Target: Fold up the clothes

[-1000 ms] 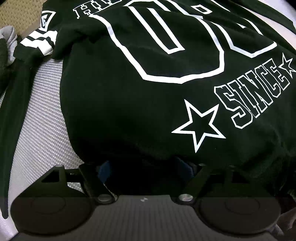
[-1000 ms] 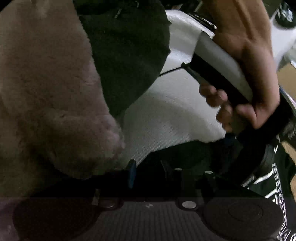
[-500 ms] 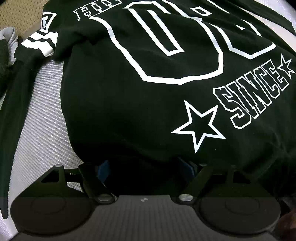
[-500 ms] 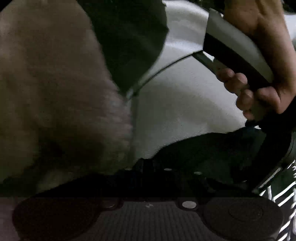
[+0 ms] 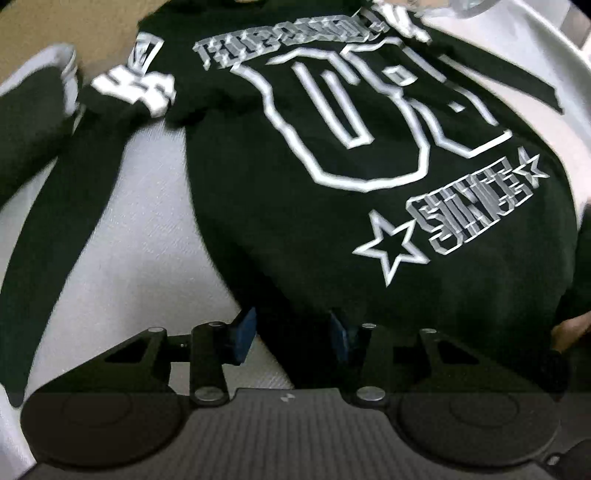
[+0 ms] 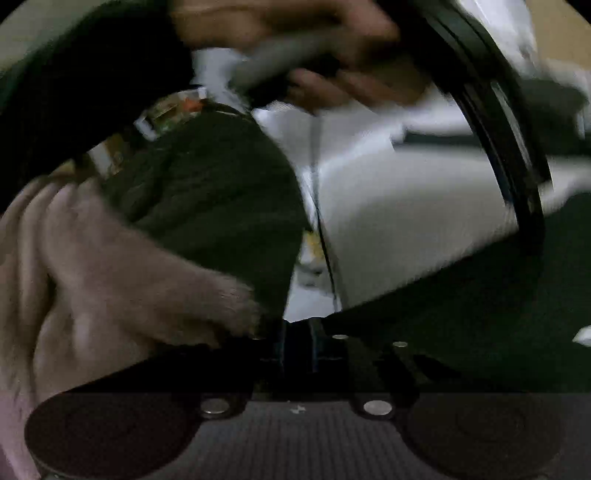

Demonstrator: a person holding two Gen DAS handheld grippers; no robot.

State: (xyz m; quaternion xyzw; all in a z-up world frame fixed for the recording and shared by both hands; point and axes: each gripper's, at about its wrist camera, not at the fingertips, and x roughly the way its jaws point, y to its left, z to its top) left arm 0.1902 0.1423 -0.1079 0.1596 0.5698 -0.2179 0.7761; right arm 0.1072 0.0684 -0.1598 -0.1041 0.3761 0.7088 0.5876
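Observation:
A black sweatshirt (image 5: 332,206) with white printed letters, a star and "SINCE" lies spread on a white woven surface (image 5: 147,236). Its left sleeve (image 5: 62,206) with white stripes trails down the left side. My left gripper (image 5: 291,334) has its blue-padded jaws around the bottom hem, shut on the fabric. In the blurred right wrist view, my right gripper (image 6: 297,347) has its jaws close together on black fabric (image 6: 461,325) of the same sweatshirt. The hand holding the left gripper (image 6: 295,48) shows at the top.
A pinkish fuzzy garment (image 6: 92,280) and a dark green garment (image 6: 207,199) lie at the left of the right wrist view. A grey-and-black garment (image 5: 37,96) lies at the far left of the left wrist view. Tan floor (image 5: 55,22) lies beyond.
The left gripper has pulled back with the hem, so more of the sweatshirt and white surface shows. The right gripper's jaws have closed on black fabric and its view has swung.

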